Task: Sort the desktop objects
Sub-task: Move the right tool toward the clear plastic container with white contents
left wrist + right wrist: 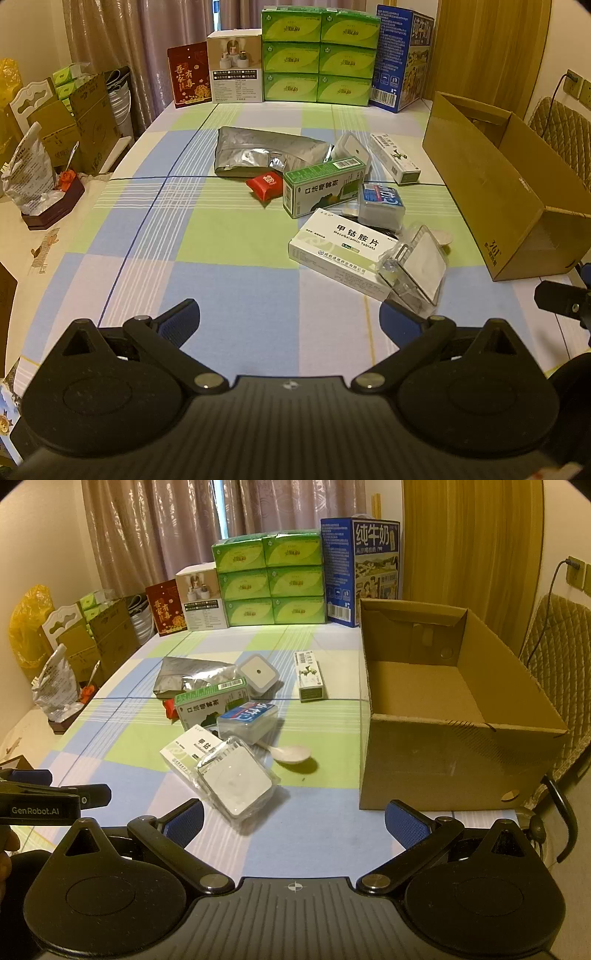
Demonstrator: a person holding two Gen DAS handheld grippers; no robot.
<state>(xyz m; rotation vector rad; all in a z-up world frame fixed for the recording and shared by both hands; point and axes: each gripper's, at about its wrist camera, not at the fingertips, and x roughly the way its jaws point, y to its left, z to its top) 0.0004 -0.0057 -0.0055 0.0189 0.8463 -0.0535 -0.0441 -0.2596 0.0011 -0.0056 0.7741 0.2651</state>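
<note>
Two claws [290,314] [294,814] spread wide, empty; corrugated cardboard box [443,753] beside crinkled foil pouch [266,151].

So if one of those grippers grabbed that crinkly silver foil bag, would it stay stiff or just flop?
The silver foil bag would probably flop: it lies flat and creased on the tablecloth, so it looks soft-walled. Its shiny surface may be slippery between the pads. It seems light, though its contents are hidden.

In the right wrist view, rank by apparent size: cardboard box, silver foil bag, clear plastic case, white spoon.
1. cardboard box, by far the largest.
2 and 3. clear plastic case and silver foil bag look alike; the case is nearer the camera and the bag partly hidden, so no ranking.
4. white spoon, smallest.
</note>
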